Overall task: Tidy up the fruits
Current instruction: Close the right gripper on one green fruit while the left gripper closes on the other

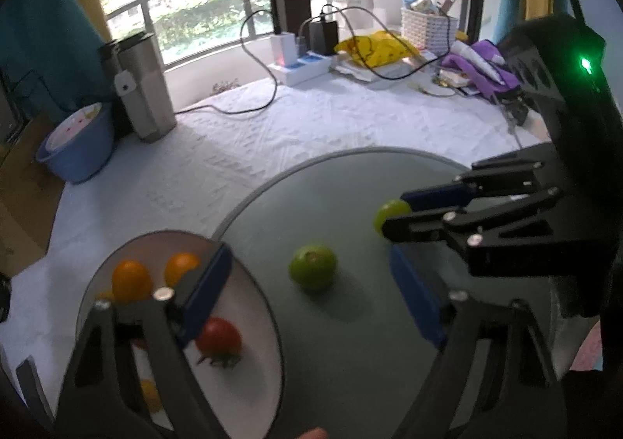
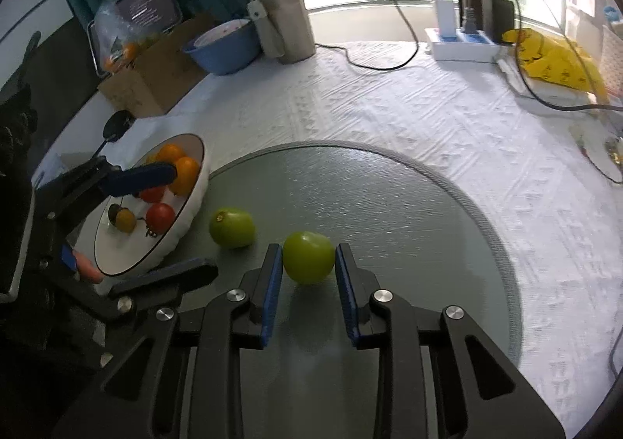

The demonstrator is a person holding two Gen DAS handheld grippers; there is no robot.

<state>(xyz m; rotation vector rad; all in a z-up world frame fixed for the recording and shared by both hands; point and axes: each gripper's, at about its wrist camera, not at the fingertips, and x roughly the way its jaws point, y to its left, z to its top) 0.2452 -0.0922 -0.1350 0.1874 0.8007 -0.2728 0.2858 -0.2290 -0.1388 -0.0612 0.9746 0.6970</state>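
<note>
My right gripper (image 2: 307,263) is clenched on a green fruit (image 2: 308,256) resting mid-way across the glass turntable (image 2: 428,205). I lift straight up, keeping the squeeze gentle. My left gripper (image 1: 307,283) hangs released by the white bowl (image 2: 194,205) at the turntable's left edge, straddling the second green fruit (image 1: 312,266).

White bowl (image 2: 187,232) crowds loose green fruit (image 2: 232,227) leftward.

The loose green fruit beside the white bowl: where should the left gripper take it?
Grip the loose green fruit across its round middle, coming down from above. It sits clear on the glass turntable, stem end up, and the left gripper, open, already straddles it.
</note>
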